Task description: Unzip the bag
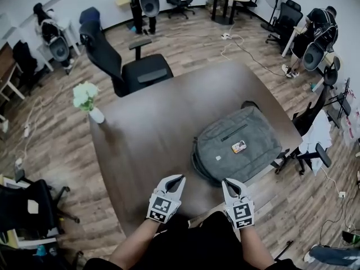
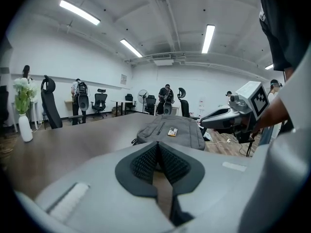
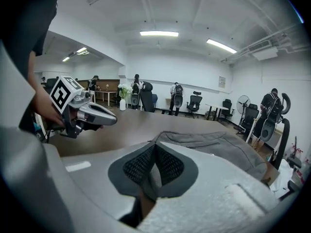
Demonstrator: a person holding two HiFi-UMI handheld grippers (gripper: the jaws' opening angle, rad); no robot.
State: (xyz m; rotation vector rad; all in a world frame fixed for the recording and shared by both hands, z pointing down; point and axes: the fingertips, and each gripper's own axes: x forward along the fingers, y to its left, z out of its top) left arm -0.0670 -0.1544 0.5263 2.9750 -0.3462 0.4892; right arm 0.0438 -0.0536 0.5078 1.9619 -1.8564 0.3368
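Both grippers are clenched with nothing between their pads. The left gripper (image 1: 180, 178) hangs over the near edge of the worktop (image 1: 152, 122), its tips pressed together and pointing toward the far side. The right gripper (image 1: 225, 182) hangs just to its right, also over the near edge, tips together and empty. Each is held in one of the person's hands, with bare forearms coming in from the bottom of the head view.

A grey backpack-style bag (image 1: 236, 145) lies flat on the right part of the dark wooden worktop, close to its right edge and just beyond the right gripper. Neither gripper touches it. A small rectangular label (image 1: 238, 147) sits on its upper face.

At the left edge of the worktop stands a white vase of pale flowers (image 1: 87, 99), well apart from the bag. A black office chair (image 1: 132, 69) stands at the far side.
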